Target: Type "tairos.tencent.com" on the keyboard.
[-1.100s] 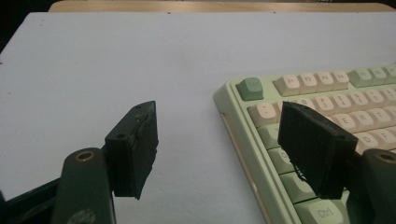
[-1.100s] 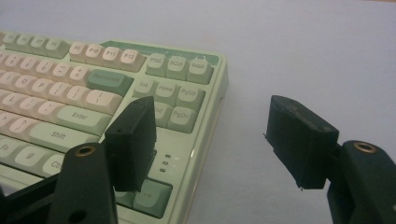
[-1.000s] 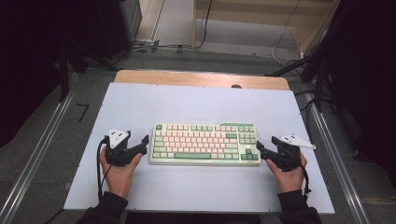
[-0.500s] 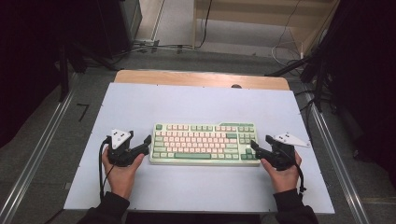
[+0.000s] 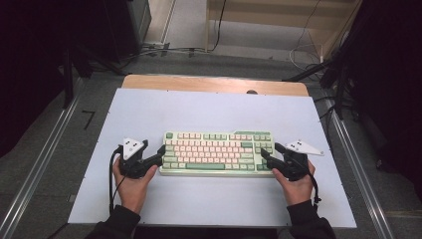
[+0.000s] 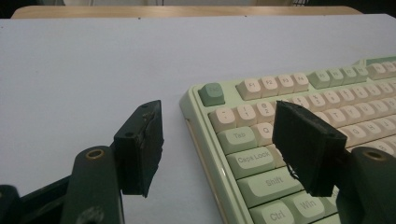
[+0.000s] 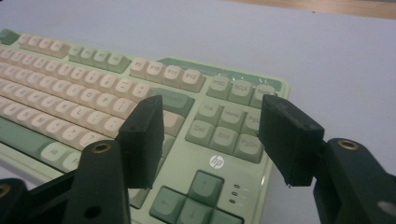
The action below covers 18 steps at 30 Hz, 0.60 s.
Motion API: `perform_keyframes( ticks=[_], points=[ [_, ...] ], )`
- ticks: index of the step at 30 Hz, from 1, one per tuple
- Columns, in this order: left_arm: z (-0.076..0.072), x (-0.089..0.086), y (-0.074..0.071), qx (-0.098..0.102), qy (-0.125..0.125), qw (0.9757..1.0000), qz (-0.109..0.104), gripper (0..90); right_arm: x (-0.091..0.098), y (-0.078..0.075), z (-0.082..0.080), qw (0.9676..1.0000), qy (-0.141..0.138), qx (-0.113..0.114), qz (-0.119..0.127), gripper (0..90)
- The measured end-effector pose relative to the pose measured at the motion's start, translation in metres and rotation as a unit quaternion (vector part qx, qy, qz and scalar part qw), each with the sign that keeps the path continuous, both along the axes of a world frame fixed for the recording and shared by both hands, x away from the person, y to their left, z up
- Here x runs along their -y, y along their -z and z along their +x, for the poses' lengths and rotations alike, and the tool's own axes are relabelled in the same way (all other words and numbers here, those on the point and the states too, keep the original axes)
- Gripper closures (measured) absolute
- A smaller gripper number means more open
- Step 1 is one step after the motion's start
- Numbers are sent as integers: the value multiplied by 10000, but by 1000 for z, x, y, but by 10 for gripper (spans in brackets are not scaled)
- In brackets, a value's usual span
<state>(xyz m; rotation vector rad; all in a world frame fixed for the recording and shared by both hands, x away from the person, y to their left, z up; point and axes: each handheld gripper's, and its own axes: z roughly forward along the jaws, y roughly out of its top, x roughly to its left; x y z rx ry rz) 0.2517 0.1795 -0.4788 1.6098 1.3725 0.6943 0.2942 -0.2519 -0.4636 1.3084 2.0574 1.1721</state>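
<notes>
A mint-green keyboard [image 5: 219, 152] with cream and green keys lies flat in the middle of the white table [image 5: 209, 112]. My left gripper [image 5: 161, 152] is at its left end. In the left gripper view the open gripper [image 6: 219, 140] straddles the keyboard's [image 6: 252, 161] left edge, one jaw over bare table and the other above the keys. My right gripper [image 5: 268, 152] is at the right end, and its jaws [image 7: 215, 135] stand apart over the keyboard's [image 7: 215, 161] navigation keys. Both pairs of jaws have just been closing a little, and neither presses on the keyboard.
A wooden strip [image 5: 214, 83] borders the table's far edge. Metal rails [image 5: 45, 164] run along both sides. Cables [image 5: 164, 50] lie on the floor beyond. Bare tabletop [image 5: 214, 199] stretches before and behind the keyboard.
The right gripper has edged slightly left onto the keyboard's end. Both pairs of jaws look a little narrower. The left hand and the keyboard have hardly moved.
</notes>
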Motion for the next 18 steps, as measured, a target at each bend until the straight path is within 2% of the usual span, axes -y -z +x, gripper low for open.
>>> perform_keyframes(
  ticks=[8, 18],
  points=[
    [-1, 4, -1, 35, 141, 9999, -34, 434, -7, -1, 0, 9997, -229, -15, 127, 520],
    [-1, 5, -1, 43, 244, 9997, -58, 545, -10, -2, 0, 9994, -296, -27, 175, 655]
  ],
)
